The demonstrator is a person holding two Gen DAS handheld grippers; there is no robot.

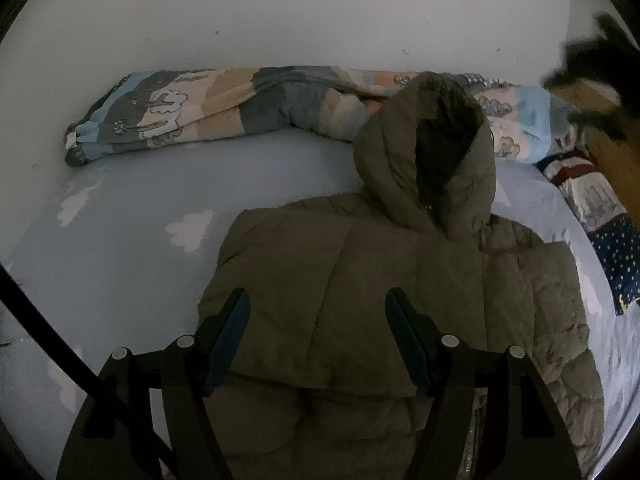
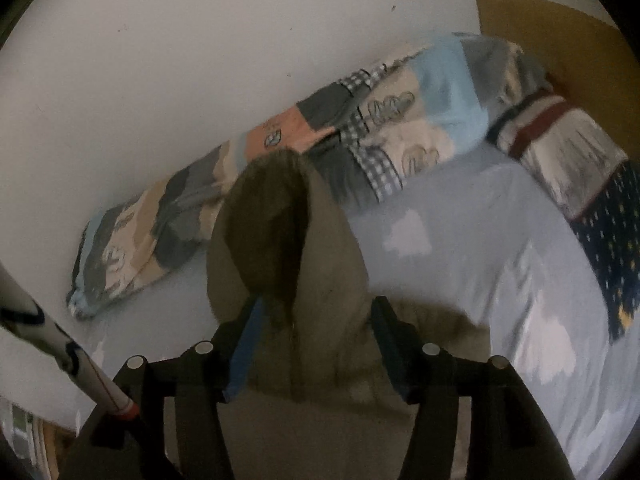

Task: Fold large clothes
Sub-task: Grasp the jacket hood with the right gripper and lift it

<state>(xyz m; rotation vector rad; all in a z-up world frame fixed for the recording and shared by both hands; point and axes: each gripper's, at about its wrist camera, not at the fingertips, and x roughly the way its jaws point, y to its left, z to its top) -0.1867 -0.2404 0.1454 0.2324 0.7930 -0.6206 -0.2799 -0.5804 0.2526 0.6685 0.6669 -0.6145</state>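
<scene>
The left gripper (image 1: 318, 336) hangs released over the body of the olive-green quilted hooded jacket (image 1: 360, 280), which lies flat on the pale-blue cloud-print bed (image 1: 132, 200). The right gripper (image 2: 316, 340), also released, hovers nearer the hood (image 2: 280, 232), the jacket's long axis running away toward the wall.

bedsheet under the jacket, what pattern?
Pale blue bedsheet with white cloud shapes; clearest in the left wrist view.

Both wrist cameras tilt down over the bed (image 1: 120, 208), sharing the jacket (image 1: 360, 280) and far patchwork quilt (image 2: 400, 128).
</scene>
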